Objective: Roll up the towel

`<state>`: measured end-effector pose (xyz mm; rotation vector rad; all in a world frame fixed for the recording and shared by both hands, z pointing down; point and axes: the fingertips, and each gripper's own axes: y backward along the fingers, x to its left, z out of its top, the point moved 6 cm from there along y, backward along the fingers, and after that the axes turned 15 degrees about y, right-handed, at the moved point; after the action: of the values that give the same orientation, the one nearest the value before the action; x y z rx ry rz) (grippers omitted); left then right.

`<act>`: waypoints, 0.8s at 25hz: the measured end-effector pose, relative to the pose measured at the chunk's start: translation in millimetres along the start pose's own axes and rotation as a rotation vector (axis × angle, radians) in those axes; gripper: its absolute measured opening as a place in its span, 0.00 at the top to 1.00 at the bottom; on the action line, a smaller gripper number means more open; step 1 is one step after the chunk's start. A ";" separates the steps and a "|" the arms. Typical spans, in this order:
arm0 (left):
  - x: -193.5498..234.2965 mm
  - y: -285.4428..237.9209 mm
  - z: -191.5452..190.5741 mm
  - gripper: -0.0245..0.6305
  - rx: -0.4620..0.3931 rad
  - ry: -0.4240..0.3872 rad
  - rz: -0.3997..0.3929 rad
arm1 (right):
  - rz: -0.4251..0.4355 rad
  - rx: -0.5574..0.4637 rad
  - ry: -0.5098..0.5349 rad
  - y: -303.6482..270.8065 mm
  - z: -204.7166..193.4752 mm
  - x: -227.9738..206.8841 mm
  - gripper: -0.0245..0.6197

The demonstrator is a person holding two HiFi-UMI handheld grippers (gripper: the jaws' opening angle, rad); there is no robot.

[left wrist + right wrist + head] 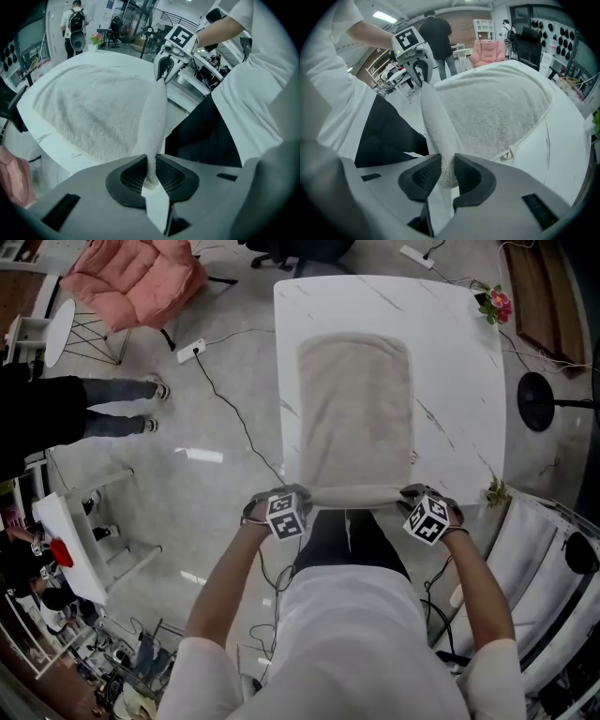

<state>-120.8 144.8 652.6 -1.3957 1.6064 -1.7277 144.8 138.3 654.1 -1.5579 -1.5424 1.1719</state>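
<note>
The towel (354,409) was pale beige with a nubbly, looped surface. The worktop (450,362) was white, crossed by thin grey veins like marble. The left claw (151,174) and right claw (446,176) were light grey with black, finely gridded pads, and each bore a cube (286,515) patterned in black-and-white squares. The floor (187,409) was glossy pale grey. A chair (136,277) was salmon pink. The person's shirt (347,643) was white and the trousers (352,540) black.
</note>
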 end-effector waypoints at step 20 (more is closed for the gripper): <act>74.3 -4.6 27.8 0.63 -0.120 0.069 0.321 | -0.278 0.084 -0.063 -11.8 1.3 -74.4 0.62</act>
<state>-127.3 71.0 681.1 -1.0653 1.8805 -1.5275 145.4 66.1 675.5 -1.2166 -1.6664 1.1196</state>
